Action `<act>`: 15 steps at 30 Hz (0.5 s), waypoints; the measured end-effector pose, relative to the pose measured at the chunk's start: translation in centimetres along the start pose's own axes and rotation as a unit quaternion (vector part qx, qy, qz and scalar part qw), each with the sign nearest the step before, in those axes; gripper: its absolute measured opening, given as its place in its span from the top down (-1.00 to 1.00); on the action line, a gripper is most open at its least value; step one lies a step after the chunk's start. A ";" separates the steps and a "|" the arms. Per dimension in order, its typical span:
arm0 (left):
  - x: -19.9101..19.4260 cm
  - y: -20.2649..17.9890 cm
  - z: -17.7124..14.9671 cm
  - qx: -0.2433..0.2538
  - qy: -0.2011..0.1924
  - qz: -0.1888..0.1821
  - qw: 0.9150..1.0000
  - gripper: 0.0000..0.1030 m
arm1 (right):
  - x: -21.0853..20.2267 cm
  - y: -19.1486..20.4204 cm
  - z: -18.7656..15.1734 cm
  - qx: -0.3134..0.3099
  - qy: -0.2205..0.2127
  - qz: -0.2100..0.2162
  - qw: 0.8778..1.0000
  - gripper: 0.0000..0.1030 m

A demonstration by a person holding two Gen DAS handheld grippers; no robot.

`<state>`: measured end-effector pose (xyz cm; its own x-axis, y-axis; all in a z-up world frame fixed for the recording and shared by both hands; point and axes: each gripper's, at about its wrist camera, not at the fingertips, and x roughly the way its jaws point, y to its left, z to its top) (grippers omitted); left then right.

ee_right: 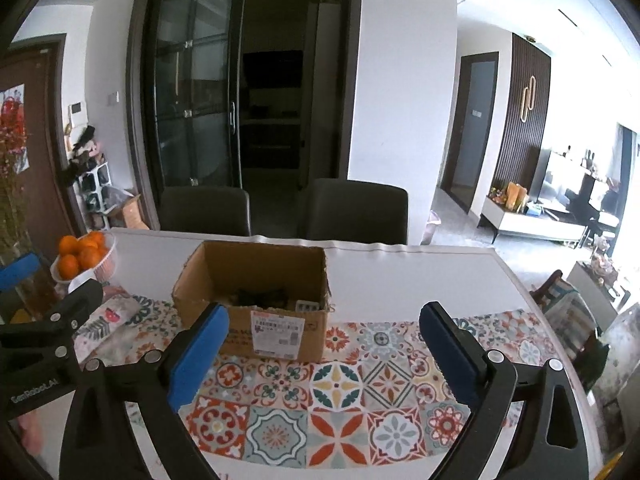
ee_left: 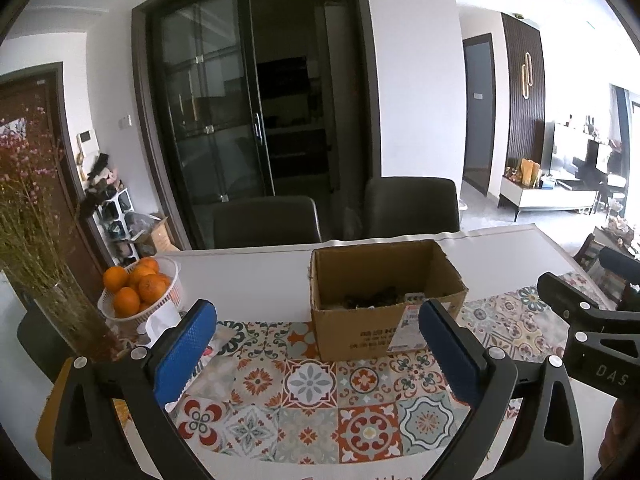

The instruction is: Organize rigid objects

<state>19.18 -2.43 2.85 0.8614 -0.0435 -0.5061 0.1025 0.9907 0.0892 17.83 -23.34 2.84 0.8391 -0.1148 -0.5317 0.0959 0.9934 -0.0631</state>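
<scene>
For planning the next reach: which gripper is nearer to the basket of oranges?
Left. The left gripper is open beside the basket of oranges; the right gripper is open further away, beyond the cardboard box.

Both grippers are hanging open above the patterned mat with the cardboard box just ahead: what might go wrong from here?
1. The cardboard box has tall walls; a finger reaching in could catch the rim and shove it across the table.
2. The left gripper and right gripper sit close together, so they may collide.
3. The basket of oranges stands near the left edge and could be knocked.
</scene>
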 end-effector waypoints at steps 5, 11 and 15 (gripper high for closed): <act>-1.8 -0.2 -0.4 0.002 -0.011 0.000 1.000 -1.00 | -1.5 -0.3 -1.2 0.008 0.003 0.014 1.000 -0.89; -3.4 -0.2 -0.6 0.001 -0.023 0.000 1.000 -1.00 | -2.6 -0.5 -2.0 0.016 0.009 0.026 0.999 -0.89; -3.9 -0.2 -0.6 -0.001 -0.025 0.000 1.000 -1.00 | -3.3 -0.4 -2.2 0.017 0.007 0.029 0.999 -0.89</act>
<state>15.49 -2.43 4.25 0.8853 -0.0494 -0.4624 0.1013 0.9909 0.0882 13.81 -23.38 2.75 0.8363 -0.0576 -0.5452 0.0659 0.9978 -0.0044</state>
